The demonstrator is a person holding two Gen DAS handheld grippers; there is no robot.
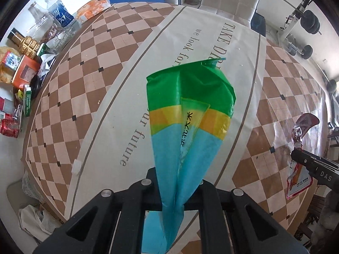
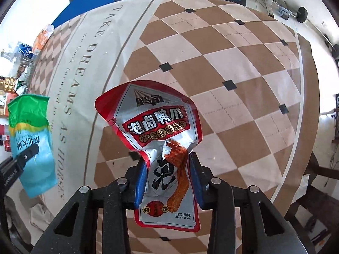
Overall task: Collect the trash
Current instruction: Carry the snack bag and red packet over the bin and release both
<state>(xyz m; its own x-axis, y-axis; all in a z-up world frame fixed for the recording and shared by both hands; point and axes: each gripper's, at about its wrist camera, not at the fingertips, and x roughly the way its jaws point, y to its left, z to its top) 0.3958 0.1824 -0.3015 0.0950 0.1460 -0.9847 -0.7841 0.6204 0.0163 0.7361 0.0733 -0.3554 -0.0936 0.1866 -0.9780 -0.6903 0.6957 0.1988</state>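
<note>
— What's around?
— A checkered tablecloth [image 1: 89, 97] covers the table; bottles, boxes and a red can [image 1: 9, 124] crowd its far left edge.
— And the trash?
— The left gripper [image 1: 177, 182] is clamped on a crumpled green-yellow-blue rice bag [image 1: 190, 114], held above the cloth. The right gripper [image 2: 167, 167] pinches a red-white duck-foot snack pouch [image 2: 152, 122]. The bag's lower end is cut off.

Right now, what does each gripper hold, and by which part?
Left gripper pinches the green-and-blue bag at its blue end; right gripper clamps the red-and-white snack pouch around its lower middle.
</note>
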